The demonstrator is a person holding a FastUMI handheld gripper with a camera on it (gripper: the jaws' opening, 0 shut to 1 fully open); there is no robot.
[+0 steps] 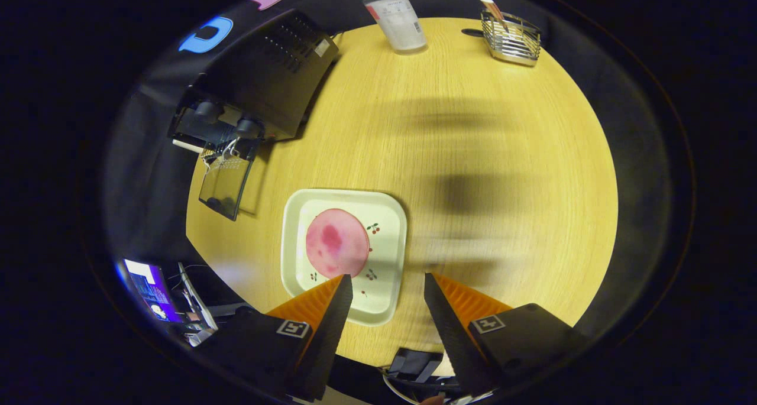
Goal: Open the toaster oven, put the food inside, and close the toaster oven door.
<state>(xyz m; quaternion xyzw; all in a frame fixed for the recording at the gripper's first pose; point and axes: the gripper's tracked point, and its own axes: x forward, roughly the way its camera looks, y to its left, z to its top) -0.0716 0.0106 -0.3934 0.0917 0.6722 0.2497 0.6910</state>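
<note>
Gripper view: fingers (pixel 388 282) spread, empty, above round pink food slice (pixel 337 243) on square white plate (pixel 387 216); black toaster oven (pixel 266 77) far left, door open. Next: grab slice.

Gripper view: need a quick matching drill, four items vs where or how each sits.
Items:
1. toaster oven
2. meat slice
3. bottle
4. gripper

States:
A. on the plate, just ahead of one finger
B. door down, open
C. far edge of the table, beside the wire rack
D. fingers apart, holding nothing, above the table

Pairs: 1-B, 2-A, 3-C, 4-D
</note>
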